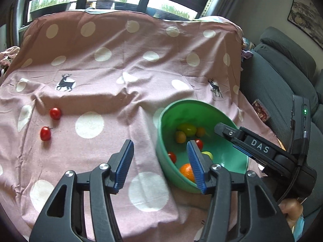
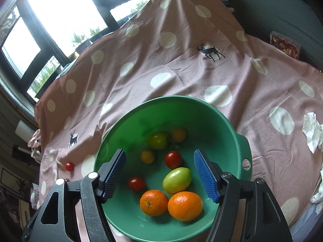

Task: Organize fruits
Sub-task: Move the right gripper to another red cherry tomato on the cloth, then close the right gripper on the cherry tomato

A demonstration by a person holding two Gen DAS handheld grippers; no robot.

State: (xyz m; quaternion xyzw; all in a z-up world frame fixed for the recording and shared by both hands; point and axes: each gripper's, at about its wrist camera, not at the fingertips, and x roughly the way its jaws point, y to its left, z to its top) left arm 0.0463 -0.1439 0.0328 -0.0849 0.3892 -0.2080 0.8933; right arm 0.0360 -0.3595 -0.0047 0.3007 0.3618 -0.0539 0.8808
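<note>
Fruits sit mostly inside the green bowl, which rests on a desk draped in a pink spotted cloth. The right wrist view looks straight down into it: two oranges touching at the near side, a pale green fruit just behind them, two red tomatoes, a darker green fruit and two small yellow-orange ones farther back. The right claw hangs over the bowl with its blue pads apart and nothing between them.

The left wrist view shows less of the bowl's contents, since one finger of the left claw covers part of it, but it alone shows two red cherry tomatoes lying loose on the cloth, well apart from the bowl on the left. Only one of them is clear in the right view. The left claw's pads are also apart and empty, one over the cloth, one in front of the bowl's rim. The left view also catches the right claw from the side, reaching over the bowl. A crumpled white tissue at the cloth's right edge appears only in the right view.
</note>
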